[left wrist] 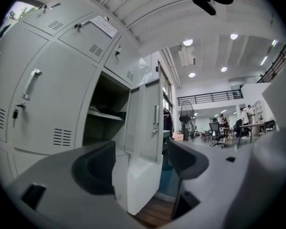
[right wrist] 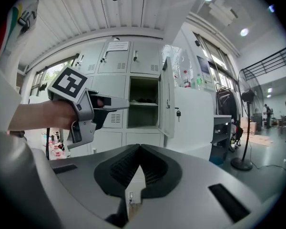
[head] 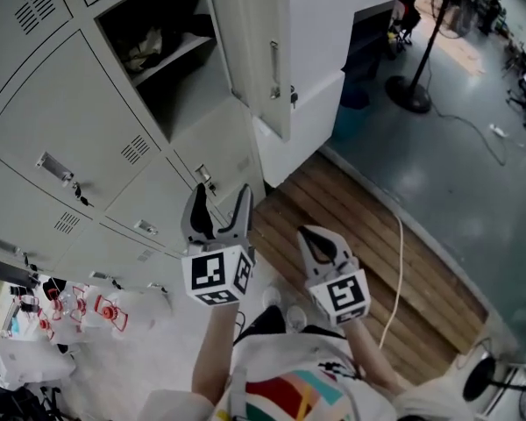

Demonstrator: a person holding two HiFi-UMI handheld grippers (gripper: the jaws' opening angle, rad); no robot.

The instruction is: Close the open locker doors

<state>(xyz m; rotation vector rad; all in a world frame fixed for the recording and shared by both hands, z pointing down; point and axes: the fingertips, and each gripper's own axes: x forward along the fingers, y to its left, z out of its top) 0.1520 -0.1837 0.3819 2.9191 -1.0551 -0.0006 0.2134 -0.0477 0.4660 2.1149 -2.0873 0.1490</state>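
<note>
A grey locker wall fills the upper left of the head view. One compartment (head: 171,68) stands open, its door (head: 263,51) swung out towards me, a shelf with some stuff inside. My left gripper (head: 219,202) is open and empty, held below that compartment and apart from the door. In the left gripper view the door (left wrist: 150,123) shows between the spread jaws, still far off. My right gripper (head: 316,239) is shut on nothing, lower and to the right. The right gripper view shows the open door (right wrist: 166,104) and the left gripper (right wrist: 86,109) ahead.
A white cabinet (head: 324,60) stands right behind the open door. A wooden floor strip (head: 351,235) runs along it, crossed by a cable (head: 394,270). A standing fan's base (head: 409,90) sits on the grey floor beyond. Red-and-white items (head: 79,310) lie at lower left.
</note>
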